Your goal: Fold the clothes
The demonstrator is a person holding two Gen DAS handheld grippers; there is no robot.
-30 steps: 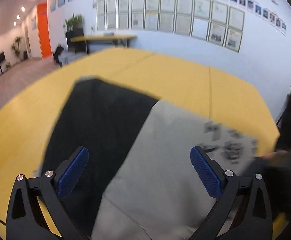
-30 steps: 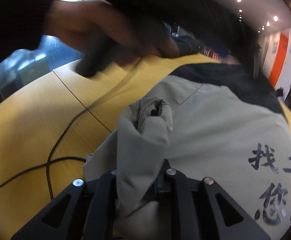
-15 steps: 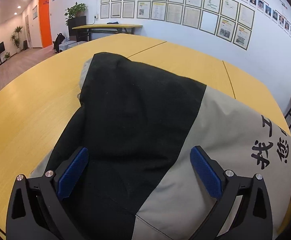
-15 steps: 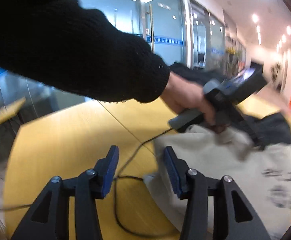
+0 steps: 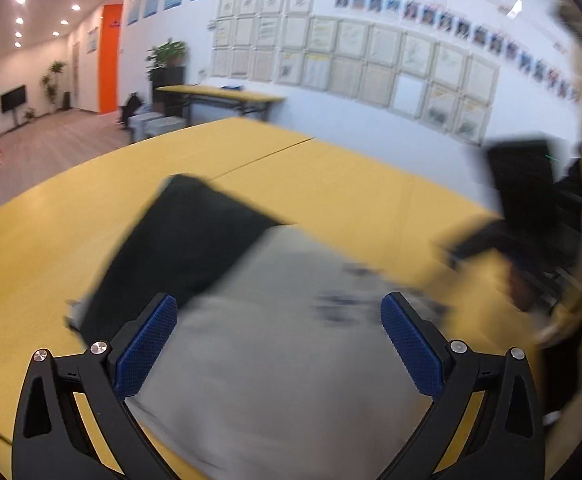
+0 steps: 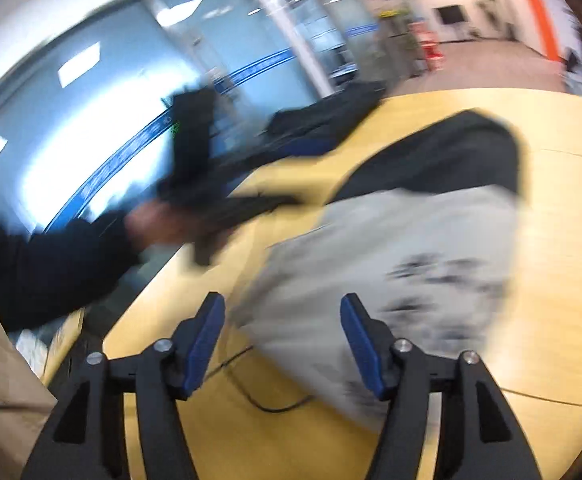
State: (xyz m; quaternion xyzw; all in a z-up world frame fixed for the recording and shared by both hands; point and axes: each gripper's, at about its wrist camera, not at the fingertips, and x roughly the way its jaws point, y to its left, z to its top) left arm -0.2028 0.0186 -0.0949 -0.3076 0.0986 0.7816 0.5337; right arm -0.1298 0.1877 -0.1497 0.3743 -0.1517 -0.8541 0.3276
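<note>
A folded grey and black garment with black printed characters lies on the yellow table. My left gripper is open and empty, raised over the garment's grey part. In the right wrist view the same garment lies on the table, its black part at the far end. My right gripper is open and empty above the garment's near left edge. The left gripper and the hand holding it show blurred at the left of that view.
A black cable runs over the table by the garment's near edge. Another dark garment lies at the table's far edge. A second table and a plant stand by the far wall. Both views are motion-blurred.
My right gripper let go of the grey fabric, opened and pulled back above the garment. My left gripper lifted and swung away from close over the black part.
</note>
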